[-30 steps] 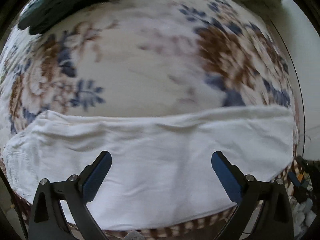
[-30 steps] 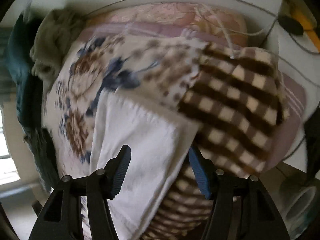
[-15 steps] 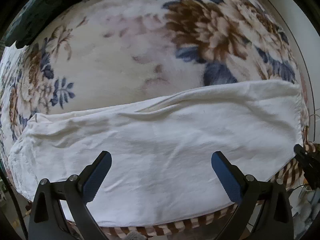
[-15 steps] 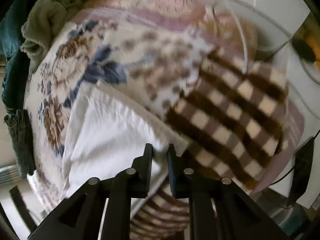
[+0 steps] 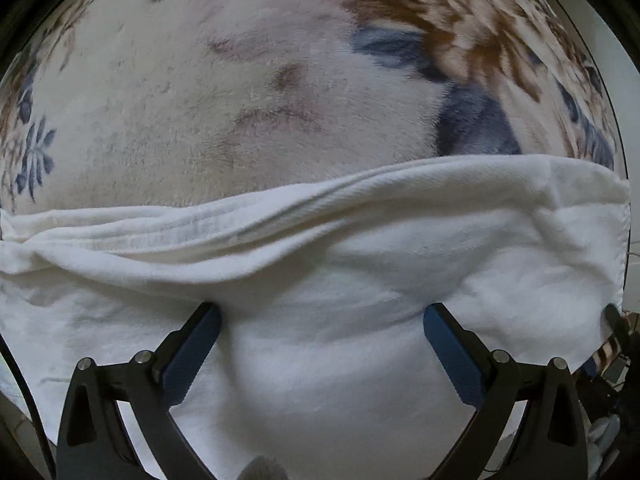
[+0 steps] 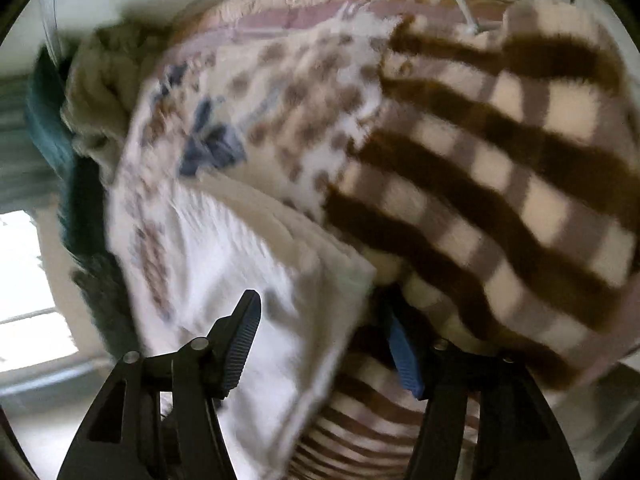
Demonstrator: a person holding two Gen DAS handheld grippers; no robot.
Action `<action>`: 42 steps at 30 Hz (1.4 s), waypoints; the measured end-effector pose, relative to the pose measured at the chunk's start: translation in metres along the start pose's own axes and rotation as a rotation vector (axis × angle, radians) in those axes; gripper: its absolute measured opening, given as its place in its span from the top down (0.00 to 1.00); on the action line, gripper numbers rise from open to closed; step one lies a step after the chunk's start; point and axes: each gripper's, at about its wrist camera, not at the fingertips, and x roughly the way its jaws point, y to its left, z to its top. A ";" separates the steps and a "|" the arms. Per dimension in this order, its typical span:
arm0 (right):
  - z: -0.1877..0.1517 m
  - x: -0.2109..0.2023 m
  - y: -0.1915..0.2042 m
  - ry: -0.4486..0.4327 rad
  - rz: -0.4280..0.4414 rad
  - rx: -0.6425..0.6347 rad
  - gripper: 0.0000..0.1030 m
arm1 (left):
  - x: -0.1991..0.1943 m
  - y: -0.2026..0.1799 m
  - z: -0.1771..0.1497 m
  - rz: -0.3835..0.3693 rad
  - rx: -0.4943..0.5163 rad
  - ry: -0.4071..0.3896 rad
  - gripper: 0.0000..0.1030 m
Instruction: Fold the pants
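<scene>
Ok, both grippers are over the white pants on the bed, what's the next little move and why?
Probably close the left gripper on the white pants. Its jaws stand wide open with both fingertips pressed into the cloth, which bunches into a ridge just ahead. The right gripper is opening at the pants' corner, cloth between its jaws but not pinched, so nothing holds the pants yet.

The pants (image 5: 320, 280) lie on the floral blanket (image 5: 240, 100); the checked blanket (image 6: 500, 180) lies at their three o'clock.
</scene>
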 end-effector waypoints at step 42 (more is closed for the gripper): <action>-0.037 0.020 0.114 -0.025 0.166 -0.295 0.90 | -0.122 0.110 -0.064 -0.022 -0.177 -0.092 0.00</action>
